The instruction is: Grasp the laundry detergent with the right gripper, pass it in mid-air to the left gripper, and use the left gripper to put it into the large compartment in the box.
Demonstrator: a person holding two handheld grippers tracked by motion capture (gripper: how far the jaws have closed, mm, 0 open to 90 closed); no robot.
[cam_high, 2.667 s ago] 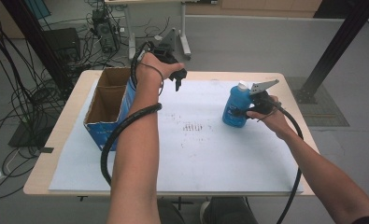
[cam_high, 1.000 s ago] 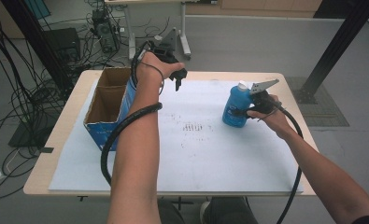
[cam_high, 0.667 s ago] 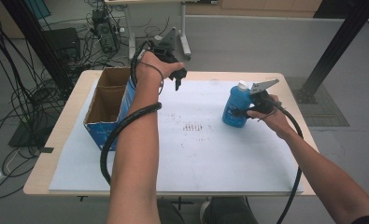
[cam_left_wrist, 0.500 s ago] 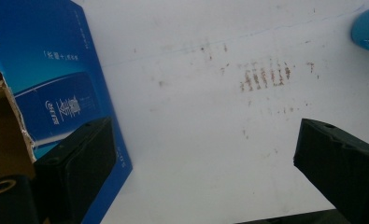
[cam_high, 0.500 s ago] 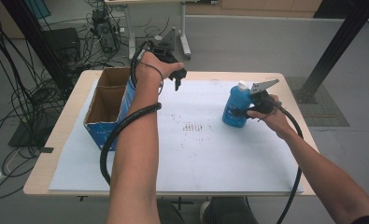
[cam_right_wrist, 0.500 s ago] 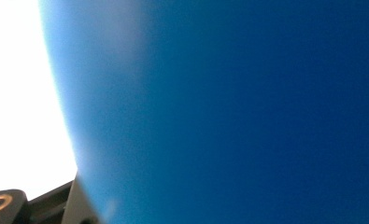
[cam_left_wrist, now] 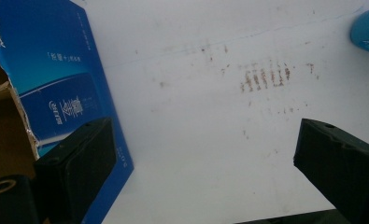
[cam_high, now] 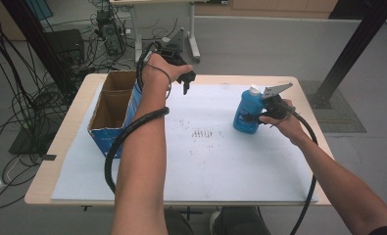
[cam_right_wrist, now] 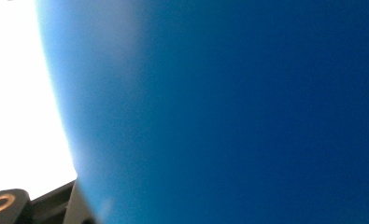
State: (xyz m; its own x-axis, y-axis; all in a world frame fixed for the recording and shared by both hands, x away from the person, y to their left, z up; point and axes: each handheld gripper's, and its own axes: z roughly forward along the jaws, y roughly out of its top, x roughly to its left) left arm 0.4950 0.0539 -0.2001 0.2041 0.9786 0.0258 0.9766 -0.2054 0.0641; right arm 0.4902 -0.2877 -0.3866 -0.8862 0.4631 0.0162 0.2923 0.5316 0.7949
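Observation:
A blue bottle (cam_high: 246,113) with a white cap stands upright on the white sheet at the right of the table. My right gripper (cam_high: 257,117) is shut on its side at mid height. Up close in the right gripper view, the bottle (cam_right_wrist: 243,112) is a blue wall against the jaws. My left gripper (cam_high: 185,84) hangs above the far edge of the sheet, beside a blue cardboard box (cam_high: 113,105). In the left gripper view its jaws stand wide open with nothing between them (cam_left_wrist: 205,163), the box (cam_left_wrist: 56,84) at left and the bottle's edge (cam_left_wrist: 368,30) at top right.
A white sheet (cam_high: 205,166) covers most of the wooden table and carries rusty smudges (cam_high: 201,132) at its middle. The open box stands on the left, top flaps up. Cables and desk legs crowd the floor beyond the far edge. A black post rises at far right.

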